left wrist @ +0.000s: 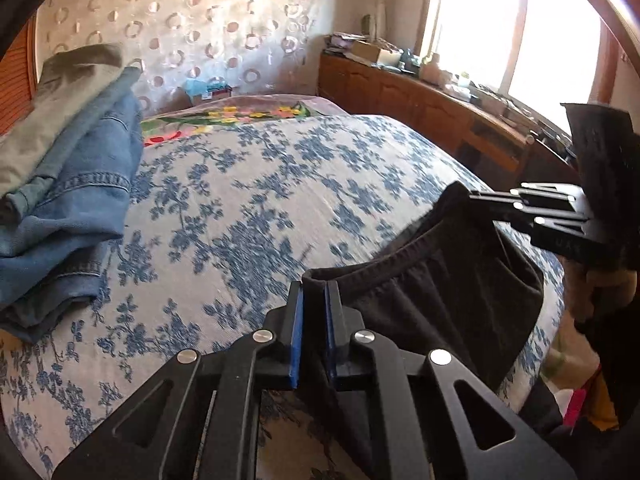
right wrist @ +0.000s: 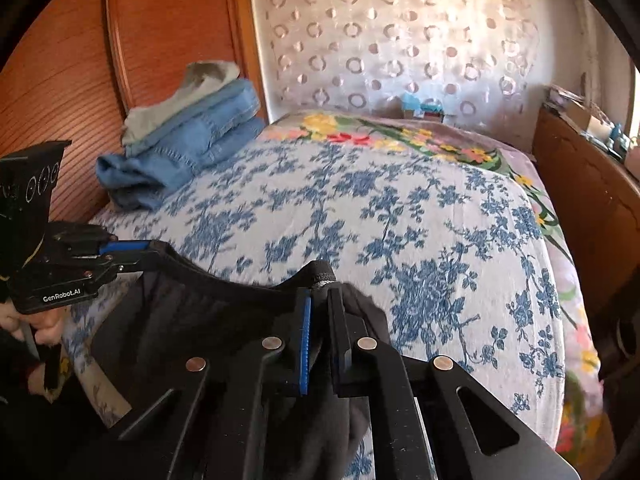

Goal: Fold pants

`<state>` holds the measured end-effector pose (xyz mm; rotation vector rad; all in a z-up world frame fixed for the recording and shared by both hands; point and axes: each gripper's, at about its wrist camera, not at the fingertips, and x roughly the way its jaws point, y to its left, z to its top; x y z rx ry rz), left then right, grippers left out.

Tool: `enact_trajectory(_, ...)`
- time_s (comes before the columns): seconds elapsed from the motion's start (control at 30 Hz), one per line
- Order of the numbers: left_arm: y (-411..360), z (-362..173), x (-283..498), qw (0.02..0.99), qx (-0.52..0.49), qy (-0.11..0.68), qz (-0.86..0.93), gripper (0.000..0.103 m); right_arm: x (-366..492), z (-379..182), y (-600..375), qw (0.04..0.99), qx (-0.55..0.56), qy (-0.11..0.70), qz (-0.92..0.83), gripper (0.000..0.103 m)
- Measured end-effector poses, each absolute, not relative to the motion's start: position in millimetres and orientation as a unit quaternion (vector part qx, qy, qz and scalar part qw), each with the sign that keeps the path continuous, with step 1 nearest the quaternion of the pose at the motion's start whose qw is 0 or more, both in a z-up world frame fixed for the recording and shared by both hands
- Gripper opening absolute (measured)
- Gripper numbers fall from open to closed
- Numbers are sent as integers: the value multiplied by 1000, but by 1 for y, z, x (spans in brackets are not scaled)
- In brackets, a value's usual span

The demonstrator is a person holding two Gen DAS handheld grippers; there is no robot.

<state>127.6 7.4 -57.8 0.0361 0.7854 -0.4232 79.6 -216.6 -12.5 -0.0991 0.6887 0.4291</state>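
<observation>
Left gripper [left wrist: 314, 292]: jaws closed on one end of the waistband of the black pants [left wrist: 440, 296], its blue pads [left wrist: 297, 320] pinching the fabric edge between them. Right gripper [right wrist: 320, 296]: jaws likewise closed on the other end of the waistband, with black cloth bunched between the pads [right wrist: 306, 340] and a small roll of fabric standing up just beyond the tips. Each gripper also shows in the other's view: the right gripper enters the left wrist view at the right edge, clamped on the far corner of the waistband; the left gripper enters the right wrist view at the left edge, a hand [right wrist: 40, 324] gripping its handle below. Pants: the waistband spans the gap between the two grippers, sagging in a shallow curve; the rest of the cloth hangs down from it over the near edge of the bed [left wrist: 260, 200]. Bed: covered with a white spread printed with blue flowers; a blanket [right wrist: 400, 132] with bright flowers lies at its far end. Stack of folded clothes [left wrist: 68, 184]: blue denim under a grey-green garment, at the far left of the bed, well apart from the pants. Behind: wall with a ring pattern [right wrist: 400, 48]; wooden cabinet [left wrist: 420, 100] along the right, cluttered on top, under a bright window [left wrist: 500, 32]
</observation>
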Motion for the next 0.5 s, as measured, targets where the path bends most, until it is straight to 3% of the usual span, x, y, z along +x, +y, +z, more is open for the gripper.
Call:
enact_trajectory(0.1,5,-59,134,901,22,384,-199,11,84,-20,-215,914,-45,349,203,8)
enact_trajectory(0.17,5,-61,136,899,22,390,-197,11,85,-21,-217,913,-40,356,196,19)
enact_trajectory(0.3,4,-58,132,898,21,394,-197,15,75,-15,-225,917,-34,351,187,28)
enact_trajectory(0.37,3,-56,129,898,23,393,-197,33,66,-12,-229,920,-36,348,178,36)
enact_trajectory(0.5,0,-54,123,899,25,390,-199,52,50,-12,-236,920,-34,350,171,39)
